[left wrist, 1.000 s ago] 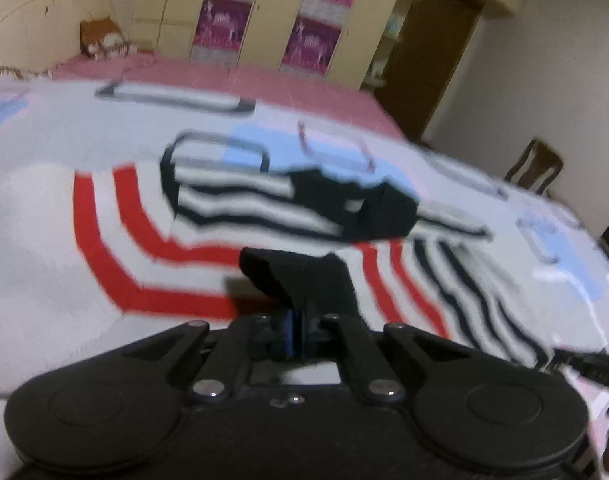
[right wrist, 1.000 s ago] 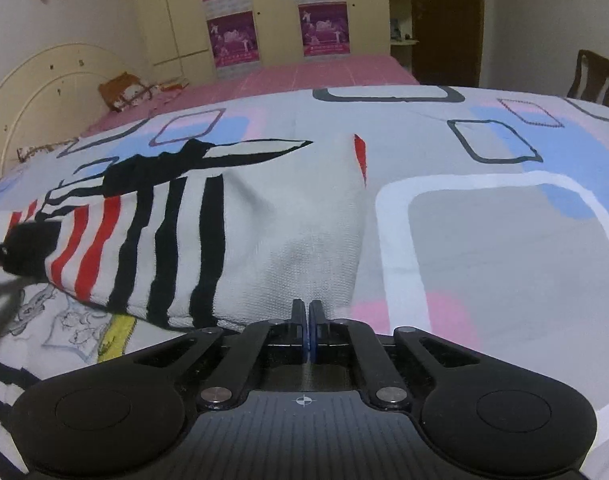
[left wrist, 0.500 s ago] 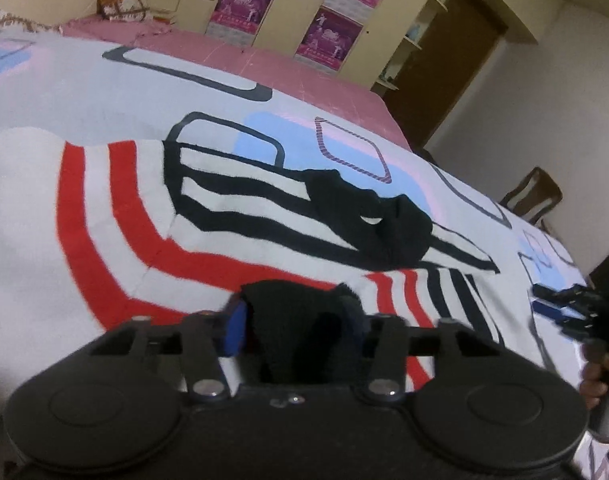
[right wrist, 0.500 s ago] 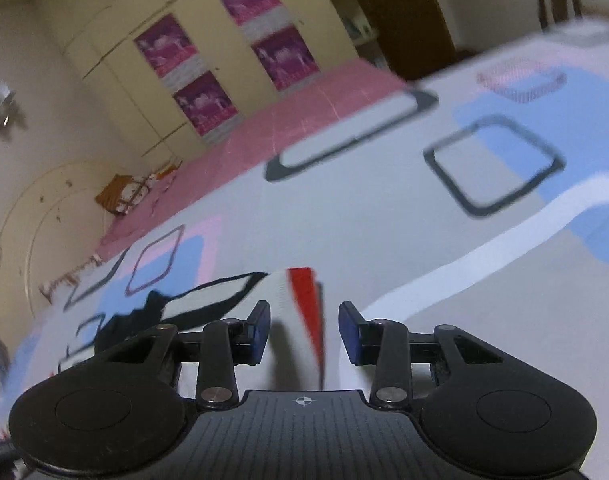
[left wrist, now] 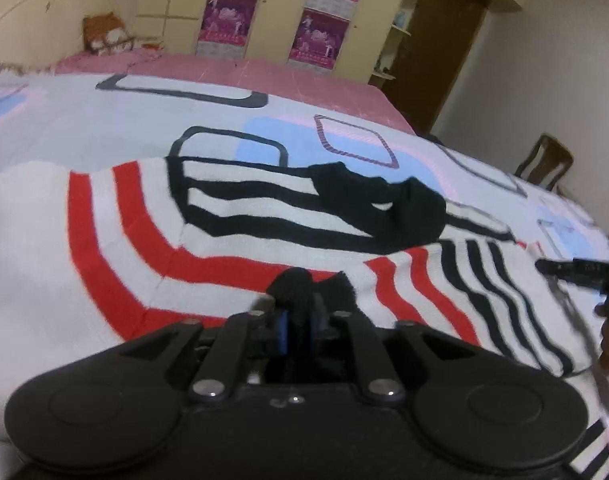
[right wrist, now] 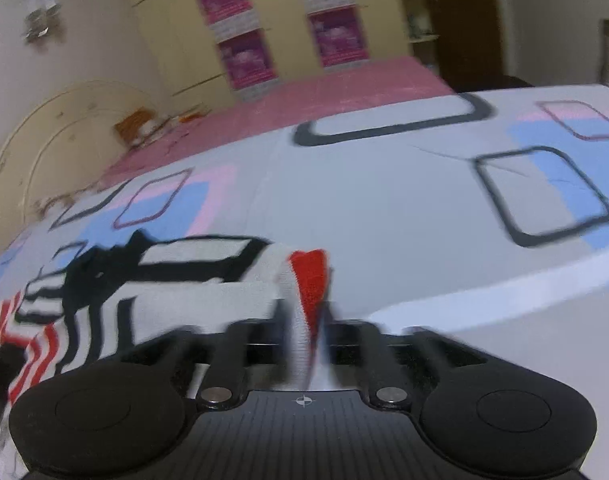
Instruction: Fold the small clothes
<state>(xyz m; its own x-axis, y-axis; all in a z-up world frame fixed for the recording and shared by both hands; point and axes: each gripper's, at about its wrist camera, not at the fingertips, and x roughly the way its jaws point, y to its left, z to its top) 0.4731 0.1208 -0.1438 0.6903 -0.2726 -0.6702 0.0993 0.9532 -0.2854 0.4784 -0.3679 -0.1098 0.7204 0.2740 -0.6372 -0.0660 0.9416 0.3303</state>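
A white knit sweater (left wrist: pixel 264 216) with red and black stripes lies spread on the bed. Its black collar (left wrist: pixel 380 208) is bunched at the middle. My left gripper (left wrist: pixel 299 322) has a black cuff (left wrist: pixel 300 280) between its blue pads, and its jaws are closing on it. In the right wrist view the sweater (right wrist: pixel 192 300) lies to the left. Its white edge with a red tip (right wrist: pixel 310 276) runs between the fingers of my right gripper (right wrist: pixel 304 320), whose jaws are opening and stand apart from the cloth. The right gripper (left wrist: pixel 560 268) also shows at the sweater's right edge.
The bed sheet (right wrist: pixel 384 208) is grey with blue, pink and black rounded squares. Beyond it lies a pink cover (left wrist: pixel 244 76). A yellow wardrobe with purple posters (left wrist: pixel 228 20) stands behind. A wooden chair (left wrist: pixel 544 160) and a dark door (left wrist: pixel 444 40) are at the right.
The right gripper let go of the white hem, opened and shifted along the sweater's edge. The left gripper's jaws spread around the black cuff, then narrowed on it.
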